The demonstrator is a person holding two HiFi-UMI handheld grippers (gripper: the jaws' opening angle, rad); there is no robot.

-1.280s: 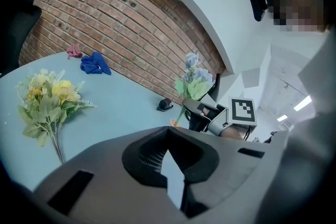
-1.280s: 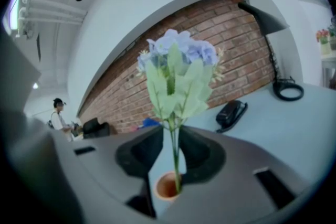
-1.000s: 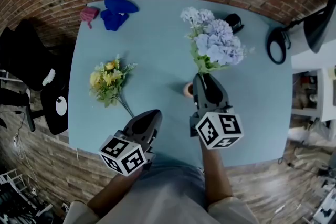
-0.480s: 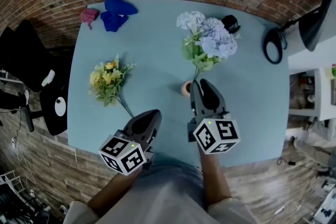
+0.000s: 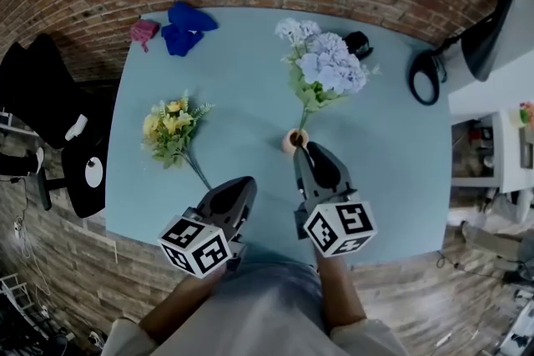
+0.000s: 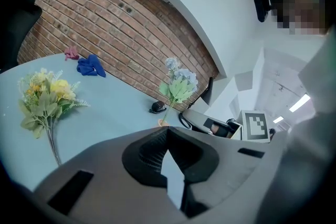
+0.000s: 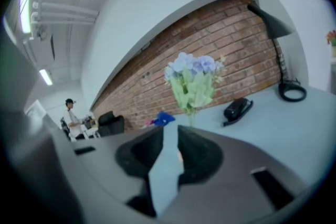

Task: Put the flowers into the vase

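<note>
A blue and white hydrangea bunch (image 5: 325, 67) stands upright with its stem in a small peach vase (image 5: 291, 141) at mid table. My right gripper (image 5: 306, 147) sits just on the near side of that vase. Its jaws stand slightly apart, and only table and a sliver of the vase show in the gap (image 7: 170, 128). The hydrangea bunch (image 7: 191, 81) rises just past the tips. A yellow bouquet (image 5: 171, 129) lies flat at the left, stem toward me. My left gripper (image 5: 243, 182) hovers near that stem's end, shut and empty (image 6: 168, 129); the yellow bouquet (image 6: 44, 99) lies to its left.
A blue cloth (image 5: 185, 25) and a pink item (image 5: 143, 31) lie at the far left corner. A small black object (image 5: 357, 43) sits behind the hydrangeas. A lamp base with a cable loop (image 5: 424, 77) is at the right edge. A black chair (image 5: 50, 104) stands beside the table's left side.
The right gripper and the hydrangea bunch shifted left to the vase. The stem now ends in the vase and the gripper tip sits lower, beside it. The left gripper stayed put.
</note>
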